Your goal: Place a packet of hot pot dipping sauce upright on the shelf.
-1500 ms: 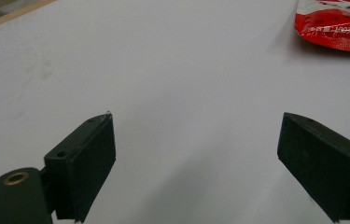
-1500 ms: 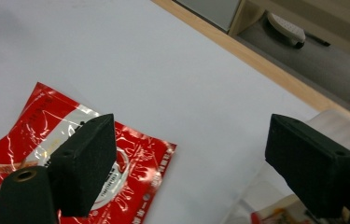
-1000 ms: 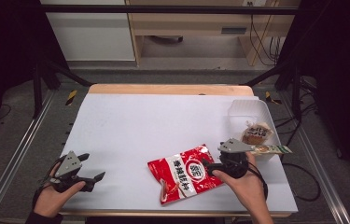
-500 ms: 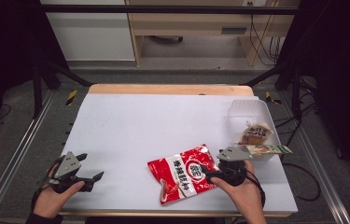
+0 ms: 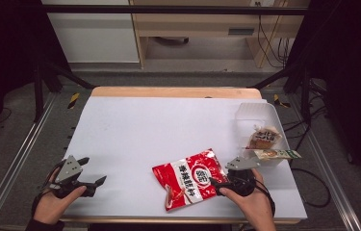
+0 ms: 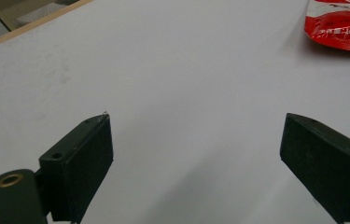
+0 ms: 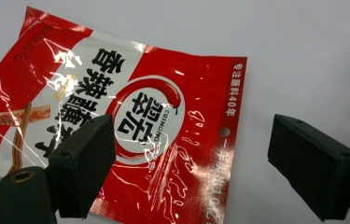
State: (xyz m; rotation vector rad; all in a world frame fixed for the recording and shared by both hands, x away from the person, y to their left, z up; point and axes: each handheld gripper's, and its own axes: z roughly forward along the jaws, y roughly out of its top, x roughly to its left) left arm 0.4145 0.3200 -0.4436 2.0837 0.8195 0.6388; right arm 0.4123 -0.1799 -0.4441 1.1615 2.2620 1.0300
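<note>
White table [image 5: 135, 134] lies open; bin [image 5: 257, 113] blocks the right edge.

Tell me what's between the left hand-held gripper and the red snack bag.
Nothing: the high view shows bare white table between the left hand-held gripper and the red snack bag.

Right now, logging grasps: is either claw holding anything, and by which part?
Nothing is held. The right claw hangs open over the red snack bag; the left claw is open over bare table.
</note>
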